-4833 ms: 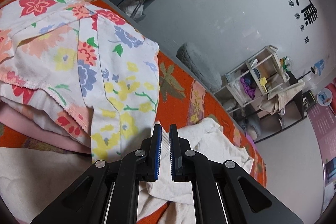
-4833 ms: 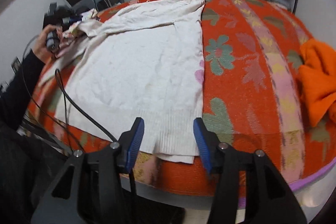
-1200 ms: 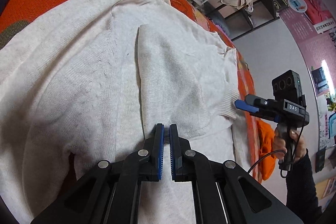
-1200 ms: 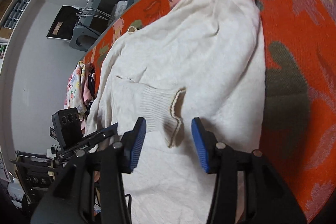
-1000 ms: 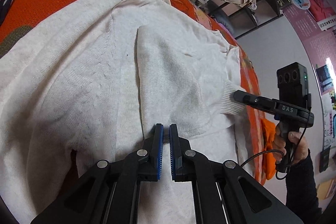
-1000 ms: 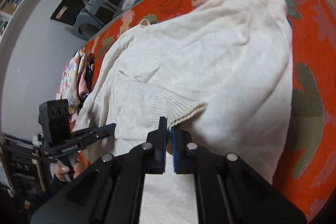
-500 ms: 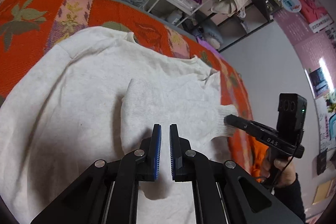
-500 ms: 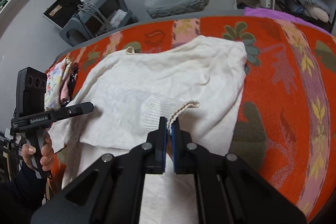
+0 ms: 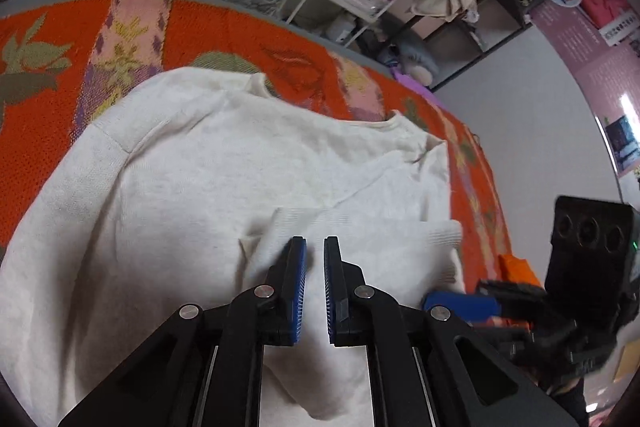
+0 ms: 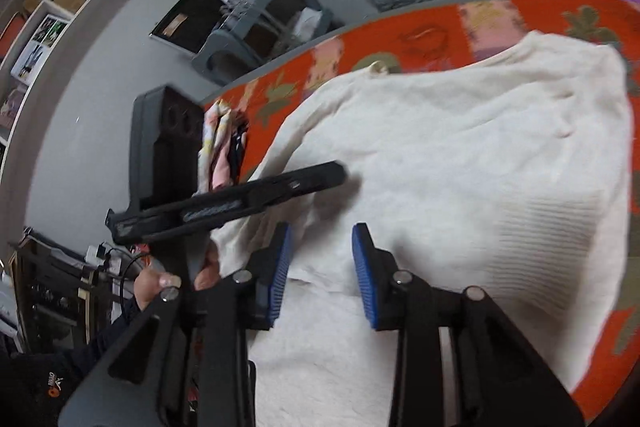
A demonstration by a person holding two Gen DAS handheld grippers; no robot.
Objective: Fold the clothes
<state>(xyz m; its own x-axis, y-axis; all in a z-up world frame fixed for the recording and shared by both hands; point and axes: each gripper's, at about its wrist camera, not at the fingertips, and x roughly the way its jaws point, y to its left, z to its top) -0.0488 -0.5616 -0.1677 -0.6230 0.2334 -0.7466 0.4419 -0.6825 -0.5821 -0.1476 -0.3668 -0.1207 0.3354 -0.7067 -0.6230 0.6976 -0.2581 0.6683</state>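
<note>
Both over the sweater point(image 10: 460, 155): right gripper point(image 10: 320, 259) opening, empty; left gripper point(image 9: 315, 267) seemingly clenched, empty.

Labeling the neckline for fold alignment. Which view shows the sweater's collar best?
Left wrist: the cream sweater lies with its collar curving in full along the far edge, sharp against the orange cover. Right wrist shows only one blurred collar end and the far edge of the sweater.

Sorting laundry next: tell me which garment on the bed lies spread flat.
The cream sweater; the floral garment is bunched at the bed's edge, the orange one barely shows.
</note>
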